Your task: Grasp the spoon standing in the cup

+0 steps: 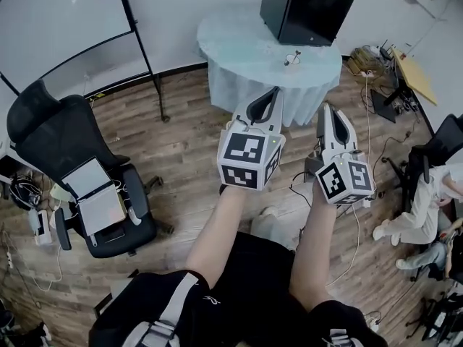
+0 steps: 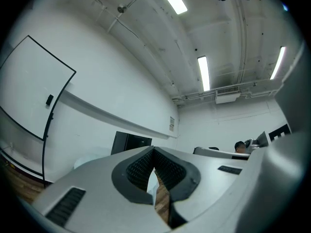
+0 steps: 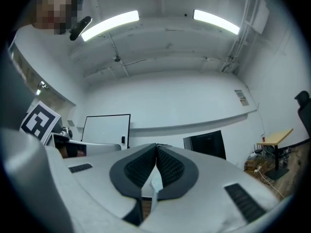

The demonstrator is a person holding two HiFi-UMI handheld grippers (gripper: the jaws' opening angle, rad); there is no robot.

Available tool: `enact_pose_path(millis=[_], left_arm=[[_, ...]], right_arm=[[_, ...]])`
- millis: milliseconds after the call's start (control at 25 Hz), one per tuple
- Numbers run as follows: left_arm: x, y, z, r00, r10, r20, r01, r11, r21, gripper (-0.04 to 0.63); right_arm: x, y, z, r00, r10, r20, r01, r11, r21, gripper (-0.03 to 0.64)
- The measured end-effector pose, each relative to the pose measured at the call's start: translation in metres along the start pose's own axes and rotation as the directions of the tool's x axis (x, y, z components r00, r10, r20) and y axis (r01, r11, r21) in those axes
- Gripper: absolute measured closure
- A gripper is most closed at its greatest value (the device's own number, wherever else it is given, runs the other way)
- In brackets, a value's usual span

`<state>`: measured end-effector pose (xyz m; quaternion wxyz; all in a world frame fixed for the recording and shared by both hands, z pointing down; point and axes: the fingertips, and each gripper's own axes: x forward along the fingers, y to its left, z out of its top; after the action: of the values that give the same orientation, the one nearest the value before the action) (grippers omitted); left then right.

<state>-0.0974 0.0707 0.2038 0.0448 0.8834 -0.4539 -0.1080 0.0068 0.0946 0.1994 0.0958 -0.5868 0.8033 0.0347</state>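
A: Two grippers, so what are they doing?

B: Both are hovering above the wooden floor (image 1: 181,136). The left gripper (image 1: 273,91) is pressing its jaws together on nothing, and the right gripper (image 1: 325,107), just beside it, is doing the same.

A: Anything standing nearby?

B: A black office chair (image 1: 43,129) is sitting to the left.

A: And the spoon?

B: Farther out, a small object (image 1: 292,58) is standing on the round table (image 1: 239,42), well apart from both grippers. It is too small to tell spoon from cup. A black box (image 1: 307,9) is sitting behind it, and a whiteboard (image 1: 65,20) is standing far left.
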Motion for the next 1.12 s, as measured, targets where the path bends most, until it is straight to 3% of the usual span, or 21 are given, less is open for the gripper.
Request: enact_pose_path(millis=[400, 600, 1000, 1120], left_arm=[[0.029, 0.035, 0.014, 0.997, 0.039, 0.071, -0.039, 0.999, 0.002, 0.595], [0.055, 0.041, 0.011, 0.997, 0.035, 0.063, -0.036, 0.999, 0.004, 0.595], [0.121, 0.070, -0.039, 0.998, 0.069, -0.013, -0.069, 0.996, -0.057, 0.595], [0.149, 0.077, -0.068, 0.998, 0.048, -0.047, -0.053, 0.991, -0.119, 0.595]], right_arm=[[0.039, -0.020, 0.001, 1.000, 0.014, 0.026, -0.014, 1.000, -0.025, 0.612], [0.061, -0.035, -0.003, 1.000, 0.017, 0.022, -0.017, 1.000, -0.019, 0.612], [0.115, -0.080, -0.047, 0.997, 0.025, -0.068, -0.024, 1.000, 0.006, 0.612], [0.135, -0.094, -0.069, 0.993, 0.036, -0.114, -0.034, 0.999, 0.023, 0.612]])
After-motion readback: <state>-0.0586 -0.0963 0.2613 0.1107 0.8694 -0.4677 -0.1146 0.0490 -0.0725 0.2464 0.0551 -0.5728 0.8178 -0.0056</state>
